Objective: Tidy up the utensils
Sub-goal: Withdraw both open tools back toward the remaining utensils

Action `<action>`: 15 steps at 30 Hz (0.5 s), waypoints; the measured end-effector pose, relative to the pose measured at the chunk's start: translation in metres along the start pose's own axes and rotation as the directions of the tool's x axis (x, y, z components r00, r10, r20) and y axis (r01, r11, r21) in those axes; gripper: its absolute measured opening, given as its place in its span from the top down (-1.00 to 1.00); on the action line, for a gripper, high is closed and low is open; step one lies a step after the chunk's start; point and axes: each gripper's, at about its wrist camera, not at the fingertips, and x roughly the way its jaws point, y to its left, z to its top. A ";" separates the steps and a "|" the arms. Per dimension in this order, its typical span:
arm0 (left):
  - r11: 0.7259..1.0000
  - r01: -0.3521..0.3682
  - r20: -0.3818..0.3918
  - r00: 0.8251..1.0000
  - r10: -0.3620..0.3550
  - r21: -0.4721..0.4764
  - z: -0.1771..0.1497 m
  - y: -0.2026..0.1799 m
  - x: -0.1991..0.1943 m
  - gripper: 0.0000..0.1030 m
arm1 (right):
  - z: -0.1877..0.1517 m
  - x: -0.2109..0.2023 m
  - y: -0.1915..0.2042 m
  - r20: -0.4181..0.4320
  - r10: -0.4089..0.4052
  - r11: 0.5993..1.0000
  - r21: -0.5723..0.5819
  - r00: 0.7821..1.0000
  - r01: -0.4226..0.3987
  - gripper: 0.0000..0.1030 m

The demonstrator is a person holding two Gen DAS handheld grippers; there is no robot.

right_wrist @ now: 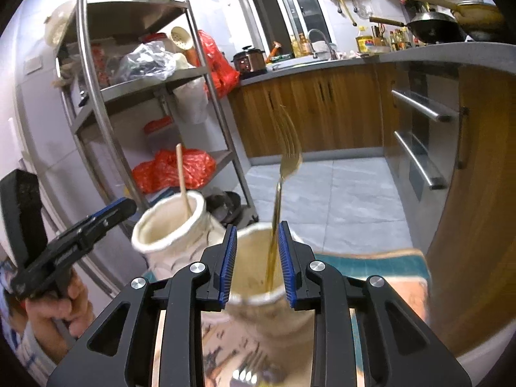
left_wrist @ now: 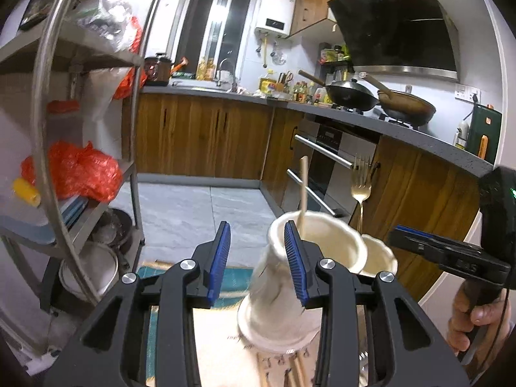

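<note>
So we've got two cream ceramic holders standing side by side on the tabletop (right_wrist: 416, 277), which has a pinkish-and-teal cloth on it. The left holder (left_wrist: 280, 293) has one wooden chopstick (left_wrist: 303, 190) poking out of it, leaning a little. The right holder (right_wrist: 258, 309) has a gold fork (right_wrist: 285, 174) standing in it, tines up, handle down inside the mouth.

Our left gripper (left_wrist: 258, 262) has its fingers spread apart with nothing between them. The right-hand blue pad sits in front of the left holder's rim in the left wrist view, but we can't tell whether it's actually touching. The other pad is off in free air over the floor side.

Our right gripper (right_wrist: 255, 264) is right at the mouth of the right holder, fingers parted, one blue pad on each side of the fork handle. There's a visible gap between the handle and both pads, so it isn't pinching the fork. The fork looks a bit motion-smeared, so its exact tilt is hard to call.

Down at the bottom of both views there are more utensils lying on the tabletop, including what look like chopsticks (left_wrist: 298, 372) just in front of the left holder, and something shiny and blurry near the right one that we can't make out.

Behind it all: a metal shelf rack (right_wrist: 154, 74) with red bags.
</note>
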 end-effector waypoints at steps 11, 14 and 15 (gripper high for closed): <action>0.999 0.036 -0.201 0.979 -0.035 0.002 -0.061 0.016 -0.014 0.57 | -0.067 -0.025 -0.012 -0.111 -0.049 0.998 0.022 0.993 0.052 0.46; 0.999 0.050 -0.269 0.962 -0.048 -0.001 -0.084 0.019 -0.014 0.65 | -0.085 -0.025 -0.014 -0.154 -0.044 0.998 0.031 0.987 0.050 0.46; 0.998 0.055 -0.290 0.956 -0.054 -0.003 -0.089 0.020 -0.013 0.65 | -0.091 -0.025 -0.013 -0.170 -0.046 0.998 0.028 0.984 0.052 0.46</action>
